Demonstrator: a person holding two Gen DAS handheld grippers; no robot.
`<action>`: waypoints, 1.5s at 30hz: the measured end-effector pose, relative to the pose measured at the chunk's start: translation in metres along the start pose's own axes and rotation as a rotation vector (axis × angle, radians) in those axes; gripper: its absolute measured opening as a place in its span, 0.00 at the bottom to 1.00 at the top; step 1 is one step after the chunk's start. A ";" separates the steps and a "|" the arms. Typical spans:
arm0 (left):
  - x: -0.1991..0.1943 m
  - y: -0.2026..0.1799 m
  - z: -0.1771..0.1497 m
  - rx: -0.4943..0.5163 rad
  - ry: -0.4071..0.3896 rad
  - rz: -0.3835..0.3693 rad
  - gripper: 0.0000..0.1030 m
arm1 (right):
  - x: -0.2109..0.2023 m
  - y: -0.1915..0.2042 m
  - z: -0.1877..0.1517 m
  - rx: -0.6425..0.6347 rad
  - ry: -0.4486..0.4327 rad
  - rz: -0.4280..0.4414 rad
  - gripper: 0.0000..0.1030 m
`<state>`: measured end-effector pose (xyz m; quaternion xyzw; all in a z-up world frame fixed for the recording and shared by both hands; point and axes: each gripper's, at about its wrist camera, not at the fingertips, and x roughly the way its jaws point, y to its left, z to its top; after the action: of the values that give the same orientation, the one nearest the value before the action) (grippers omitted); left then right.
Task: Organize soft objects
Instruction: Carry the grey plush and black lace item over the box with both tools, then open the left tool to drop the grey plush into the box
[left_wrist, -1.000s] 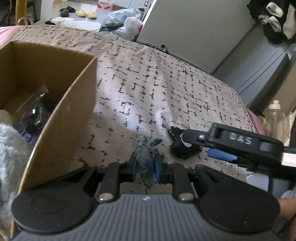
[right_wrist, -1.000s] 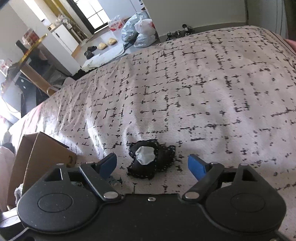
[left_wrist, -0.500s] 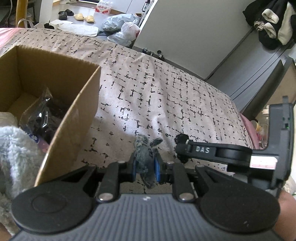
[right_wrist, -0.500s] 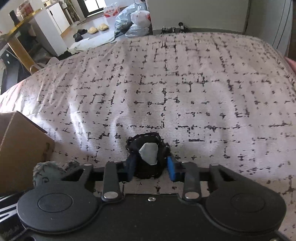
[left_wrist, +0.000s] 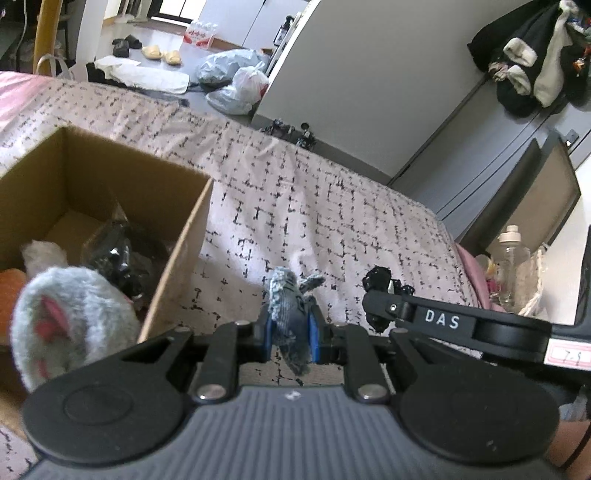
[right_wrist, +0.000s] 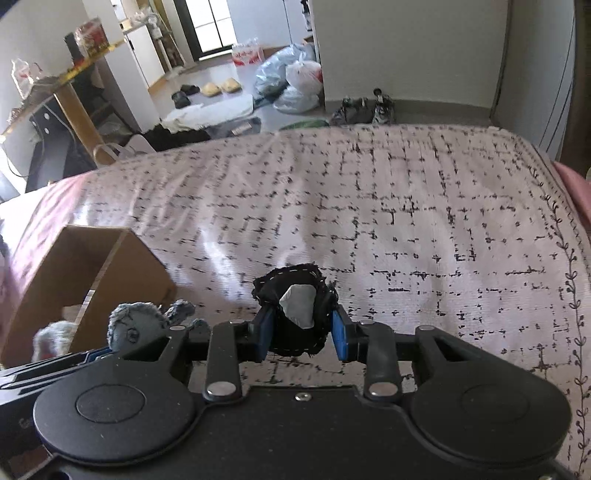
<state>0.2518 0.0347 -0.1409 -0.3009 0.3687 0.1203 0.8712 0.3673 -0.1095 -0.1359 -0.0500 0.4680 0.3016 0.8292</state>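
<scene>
A: What does each hand carry?

B: The left gripper (left_wrist: 289, 334) is pinched nearly closed on a small grey-blue felt toy (left_wrist: 288, 314), its blue pads squeezing the middle so the ends stick out above and below. The right gripper (right_wrist: 301, 334) has its fingers drawn in around a black fabric pouch with white stitching (right_wrist: 295, 314), a pale patch showing at its front. Both soft things hang clear of the bedspread (right_wrist: 406, 221).

A: Why grip them at the middle?

B: My guess is that a limp thing sags less that way, and the pads get something to bite into.

A: And where do they belong?

B: Probably in the cardboard box (left_wrist: 177, 236) standing open on the bed to the left. It already holds a fluffy grey plush with pink patches (left_wrist: 70, 317), a clear plastic bag with dark contents (left_wrist: 118, 254) and something orange at the edge. The left gripper is just beside its near wall; the right sits further off, next to the left one.

A: So the sorting is well along?

B: It looks so. Apart from the box, the bedspread shows nothing lying on it.
</scene>
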 end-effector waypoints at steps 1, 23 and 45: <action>-0.004 0.000 0.001 0.000 -0.005 -0.002 0.17 | -0.005 0.002 0.000 -0.001 -0.007 0.003 0.32; -0.086 0.021 0.030 0.108 -0.135 -0.027 0.17 | -0.076 0.057 0.002 0.014 -0.134 0.087 0.32; -0.081 0.103 0.070 0.131 -0.054 0.106 0.17 | -0.087 0.112 0.002 -0.040 -0.153 0.191 0.32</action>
<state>0.1909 0.1602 -0.0896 -0.2201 0.3676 0.1499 0.8910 0.2747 -0.0565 -0.0423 0.0013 0.3997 0.3914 0.8289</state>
